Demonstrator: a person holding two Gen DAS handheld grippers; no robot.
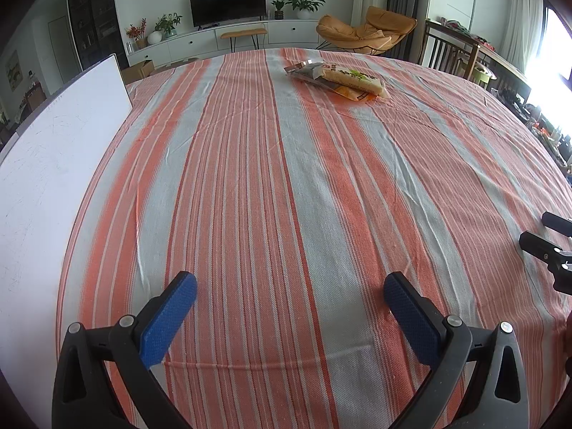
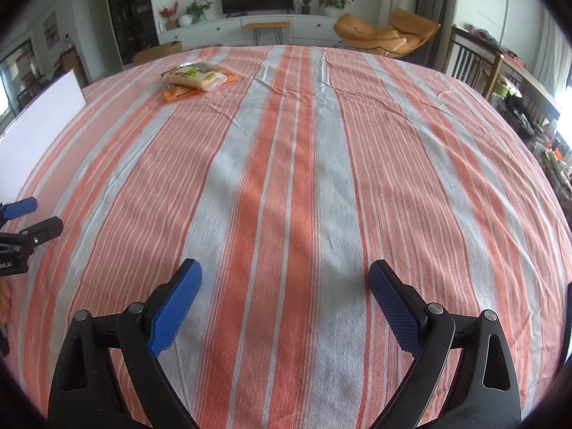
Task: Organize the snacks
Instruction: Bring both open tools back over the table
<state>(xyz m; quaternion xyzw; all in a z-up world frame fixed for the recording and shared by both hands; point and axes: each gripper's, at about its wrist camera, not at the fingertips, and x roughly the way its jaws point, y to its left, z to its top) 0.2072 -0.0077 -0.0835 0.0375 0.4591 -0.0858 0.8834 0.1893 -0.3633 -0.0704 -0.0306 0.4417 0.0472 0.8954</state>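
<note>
Left gripper [image 1: 290, 287], black frame with blue textured pads: jaws spread wide, nothing between them, held above the near edge of the table. Right gripper [image 2: 285, 274], same make: jaws likewise spread wide and empty, beside the left one along the near edge. Orange, white and grey striped cloth [image 1: 286, 186]: covers the whole table top, lightly creased. Snack packets [image 1: 338, 80], a small overlapping pile of pale yellow, orange and dark plastic wrappers: lying flat on the cloth close to the far edge of the table, well apart from both grippers; number of packets cannot be told. White flat board [image 1: 53, 164]: along the left edge of the table, beside the cloth.
</note>
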